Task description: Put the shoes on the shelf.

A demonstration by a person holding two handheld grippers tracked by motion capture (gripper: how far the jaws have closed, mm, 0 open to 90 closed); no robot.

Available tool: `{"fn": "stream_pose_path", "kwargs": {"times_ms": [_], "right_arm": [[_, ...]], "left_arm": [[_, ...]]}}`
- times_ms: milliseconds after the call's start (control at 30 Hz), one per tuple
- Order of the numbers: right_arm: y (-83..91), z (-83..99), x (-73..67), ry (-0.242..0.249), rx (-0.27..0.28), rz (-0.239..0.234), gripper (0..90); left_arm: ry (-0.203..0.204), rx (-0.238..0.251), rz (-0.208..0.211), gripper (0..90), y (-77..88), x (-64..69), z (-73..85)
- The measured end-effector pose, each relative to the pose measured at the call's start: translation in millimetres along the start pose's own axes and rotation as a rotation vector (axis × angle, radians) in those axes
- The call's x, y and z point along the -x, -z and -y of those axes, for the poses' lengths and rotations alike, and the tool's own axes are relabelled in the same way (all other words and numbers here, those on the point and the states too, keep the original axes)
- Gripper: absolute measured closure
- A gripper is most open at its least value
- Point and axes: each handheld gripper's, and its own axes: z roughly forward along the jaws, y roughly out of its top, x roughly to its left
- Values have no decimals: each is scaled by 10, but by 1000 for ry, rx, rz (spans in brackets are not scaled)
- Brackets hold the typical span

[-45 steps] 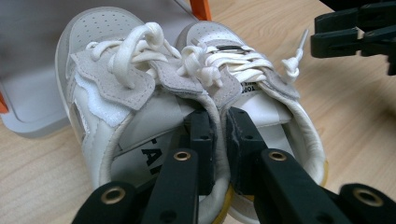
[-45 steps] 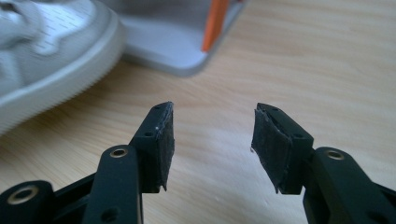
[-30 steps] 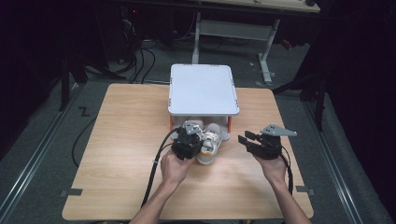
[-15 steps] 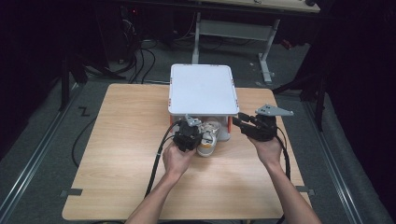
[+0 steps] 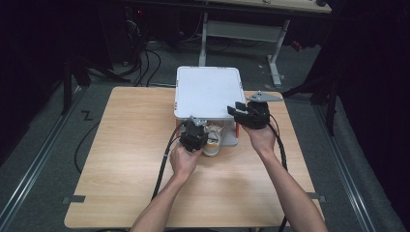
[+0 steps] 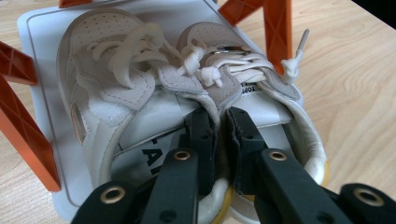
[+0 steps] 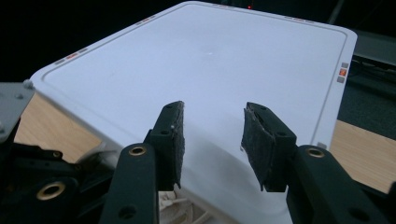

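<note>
Partly hidden black insole lettering (image 6: 152, 161), unreadable

shoes (image 6: 187, 88) under rack (image 5: 209, 92), on table (image 5: 125, 159)

claws (image 5: 195, 137) — black, brass-ringed screws | cables — black | right claw (image 5: 249, 115): grey three-cornered plate

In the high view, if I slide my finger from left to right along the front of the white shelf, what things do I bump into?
Left gripper → shoes → orange leg → right gripper
</note>
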Motion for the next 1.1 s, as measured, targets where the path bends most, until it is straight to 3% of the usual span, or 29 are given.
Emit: {"fn": "stream_pose_path", "kwargs": {"times_ms": [233,567,667,767,900,1100], "right_arm": [[-187,-89,-14,-6,-30,10,556],[-289,-79,22,-18,-35,26,553],[-292,-71,28,-7,-33,30,544],[-299,-58,19,33,-29,47,537],[-302,-55,14,36,-27,49,534],[-302,-52,9,37,-29,50,533]], "left_arm": [[9,14,-8,816,-89,-9,0],[12,15,-33,812,-204,20,-57],[15,9,-46,808,-237,17,-57],[7,4,-61,805,-270,10,-47],[-2,6,-70,795,-281,10,-54],[-13,-14,-89,633,-278,6,-60]]}}
